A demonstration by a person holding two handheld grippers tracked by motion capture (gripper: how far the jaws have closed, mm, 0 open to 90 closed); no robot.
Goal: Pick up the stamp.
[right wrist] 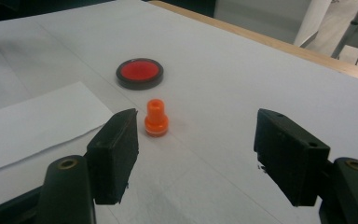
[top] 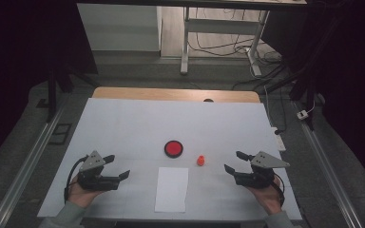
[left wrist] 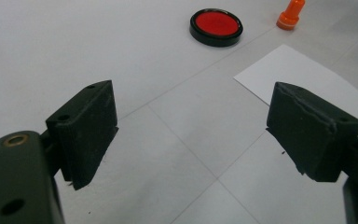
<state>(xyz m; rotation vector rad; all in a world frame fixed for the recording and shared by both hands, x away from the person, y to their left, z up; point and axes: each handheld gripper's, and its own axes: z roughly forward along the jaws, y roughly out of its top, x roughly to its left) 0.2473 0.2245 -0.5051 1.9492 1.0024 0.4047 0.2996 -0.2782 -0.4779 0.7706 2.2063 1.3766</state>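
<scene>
A round red ink pad in a black rim (top: 173,148) (left wrist: 216,26) (right wrist: 139,73) lies near the middle of the white table. Just right of it stands a small orange stamp (top: 200,160) (left wrist: 291,14) (right wrist: 156,118), upright. A white sheet of paper (top: 172,188) (left wrist: 307,84) (right wrist: 32,123) lies flat in front of them. My left gripper (top: 116,166) (left wrist: 193,135) rests at the front left, open and empty, left of the paper. My right gripper (top: 235,161) (right wrist: 196,156) sits at the front right, open and empty, with the stamp a short way beyond its left jaw.
The table (top: 123,123) is covered in white, with a wooden strip (top: 176,94) at its far edge. Beyond it stand desk legs (top: 185,42) and loose cables (top: 266,61) on the floor. Metal rails (top: 28,161) run along both sides.
</scene>
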